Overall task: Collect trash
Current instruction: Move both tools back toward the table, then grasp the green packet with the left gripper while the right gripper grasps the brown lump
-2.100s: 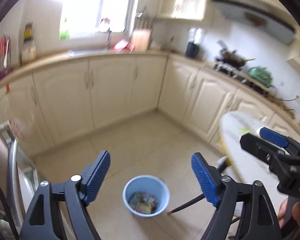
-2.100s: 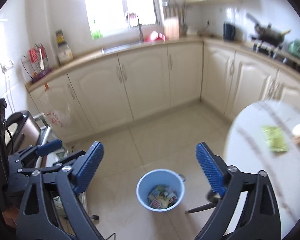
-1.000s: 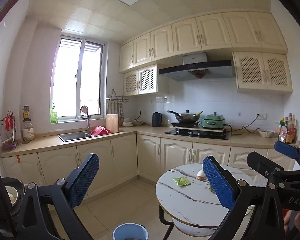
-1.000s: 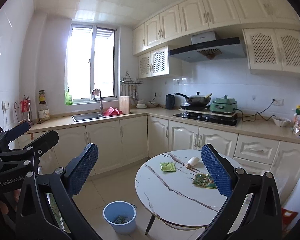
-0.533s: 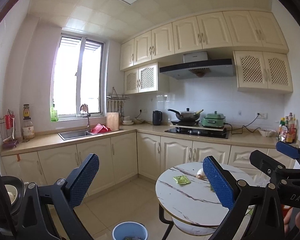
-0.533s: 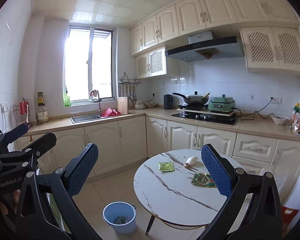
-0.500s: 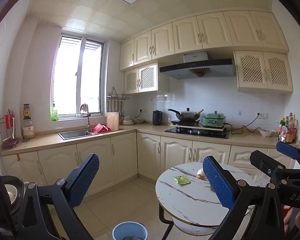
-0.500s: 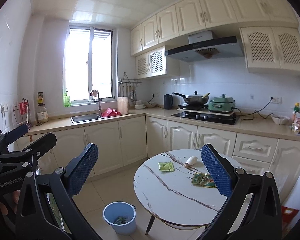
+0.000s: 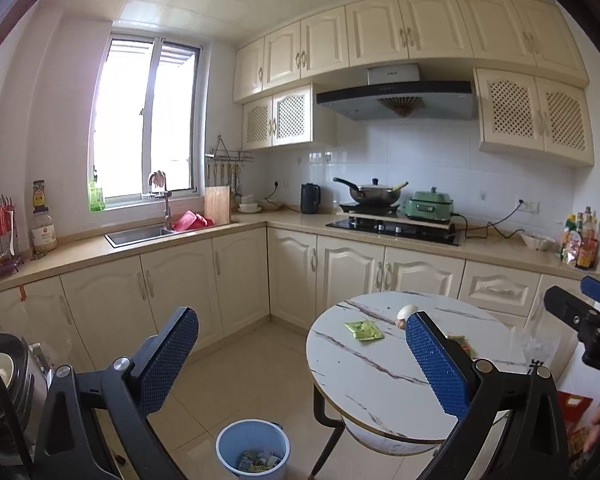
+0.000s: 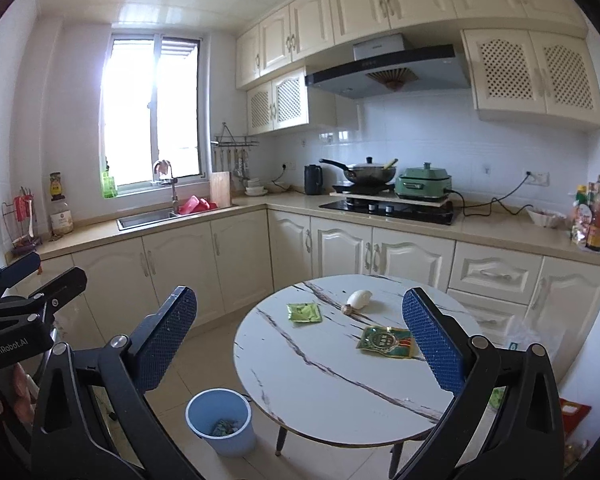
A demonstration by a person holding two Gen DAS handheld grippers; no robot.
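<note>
A round white marble table (image 10: 320, 376) (image 9: 364, 372) carries a small green packet (image 10: 304, 313) (image 9: 363, 330), a larger green-and-gold wrapper (image 10: 386, 342) and a whitish garlic-like lump (image 10: 358, 299) (image 9: 406, 312). On the floor left of the table stands a light blue bin (image 10: 221, 420) (image 9: 253, 452) with wrappers inside. My left gripper (image 9: 302, 360) and my right gripper (image 10: 300, 344) both hang open and empty, well back from the table. Each shows at the edge of the other's view.
Cream cabinets run along an L-shaped counter (image 10: 380, 216) with a sink (image 10: 148, 216), a hob with a wok (image 10: 364, 176) and a green cooker (image 10: 422, 184). Sauce bottles (image 10: 592, 220) stand far right. A dark appliance (image 9: 4, 384) sits at the left. Tiled floor lies between table and cabinets.
Two seconds ago both cameras looked down at the bin; they swung up to the room. Over the last half second the views dipped slightly, showing more of the bin. Both grippers stayed open.
</note>
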